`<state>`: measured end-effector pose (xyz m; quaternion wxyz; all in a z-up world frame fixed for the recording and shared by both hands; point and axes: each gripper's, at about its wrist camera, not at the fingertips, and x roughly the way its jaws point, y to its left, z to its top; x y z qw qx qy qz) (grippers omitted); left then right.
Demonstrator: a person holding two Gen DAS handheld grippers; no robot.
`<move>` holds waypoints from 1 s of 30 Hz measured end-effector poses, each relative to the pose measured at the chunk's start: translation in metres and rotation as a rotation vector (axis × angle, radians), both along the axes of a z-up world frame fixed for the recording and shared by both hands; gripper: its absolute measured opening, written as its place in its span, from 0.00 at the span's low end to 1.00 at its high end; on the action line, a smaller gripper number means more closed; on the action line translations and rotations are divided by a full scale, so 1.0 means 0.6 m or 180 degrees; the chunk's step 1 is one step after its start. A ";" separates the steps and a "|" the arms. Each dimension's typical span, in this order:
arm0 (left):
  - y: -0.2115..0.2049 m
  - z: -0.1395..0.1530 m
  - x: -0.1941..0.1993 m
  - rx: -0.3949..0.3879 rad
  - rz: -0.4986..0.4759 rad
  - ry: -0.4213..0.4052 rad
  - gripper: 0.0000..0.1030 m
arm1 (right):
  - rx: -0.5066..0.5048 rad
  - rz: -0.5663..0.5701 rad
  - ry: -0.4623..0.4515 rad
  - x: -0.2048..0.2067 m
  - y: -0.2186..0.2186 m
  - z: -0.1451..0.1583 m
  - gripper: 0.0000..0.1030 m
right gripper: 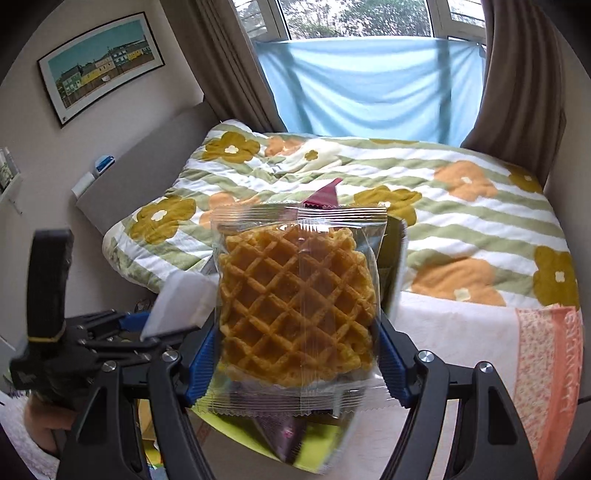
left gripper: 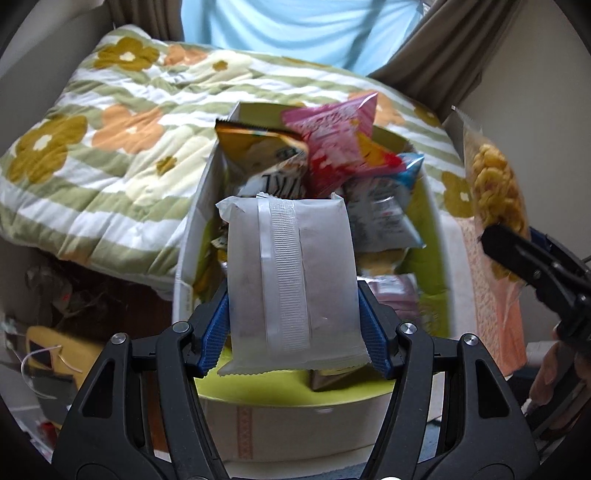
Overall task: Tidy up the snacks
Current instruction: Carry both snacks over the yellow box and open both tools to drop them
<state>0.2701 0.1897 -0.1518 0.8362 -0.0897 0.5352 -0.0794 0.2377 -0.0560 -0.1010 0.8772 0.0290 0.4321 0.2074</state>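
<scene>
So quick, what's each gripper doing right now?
Left gripper: closed on a white snack packet.
Right gripper: closed on a clear waffle packet.

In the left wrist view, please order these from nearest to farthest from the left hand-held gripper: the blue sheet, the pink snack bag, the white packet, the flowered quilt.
1. white packet, held between its fingers.
2. pink snack bag, in the box ahead.
3. flowered quilt, behind the box and to the left.
4. blue sheet, at the far top.

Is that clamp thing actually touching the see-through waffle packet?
Touching. In the right wrist view the right gripper has both blue pads pressed against the sides of the waffle packet, holding it upright.
</scene>
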 end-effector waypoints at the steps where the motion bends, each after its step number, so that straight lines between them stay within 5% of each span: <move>1: 0.000 -0.005 0.002 -0.0001 -0.0031 0.0025 0.58 | -0.0005 -0.0029 0.0030 0.002 0.005 -0.004 0.69; 8: 0.012 -0.041 0.012 -0.0047 -0.0193 0.0156 0.62 | -0.0092 -0.0193 0.0232 0.007 0.032 -0.021 0.69; 9: 0.014 -0.041 0.011 -0.0068 -0.0226 0.0137 0.72 | -0.0106 -0.0194 0.0252 0.008 0.035 -0.022 0.69; 10: 0.016 -0.041 0.011 -0.0067 -0.0234 0.0124 0.93 | -0.0110 -0.0180 0.0276 0.009 0.037 -0.022 0.69; 11: 0.020 -0.042 0.010 -0.0035 -0.0225 0.0099 1.00 | -0.0108 -0.0172 0.0291 0.012 0.040 -0.022 0.69; 24: 0.078 -0.028 -0.009 -0.0154 -0.0051 0.0000 1.00 | -0.0199 -0.0080 0.0461 0.029 0.077 -0.039 0.71; 27: 0.076 -0.015 -0.007 -0.0105 -0.0078 -0.0057 1.00 | -0.0213 -0.0093 0.0328 0.022 0.078 -0.034 0.92; 30: 0.073 -0.010 -0.012 -0.0004 -0.0082 -0.0091 1.00 | -0.0133 -0.0096 0.0306 0.016 0.074 -0.034 0.94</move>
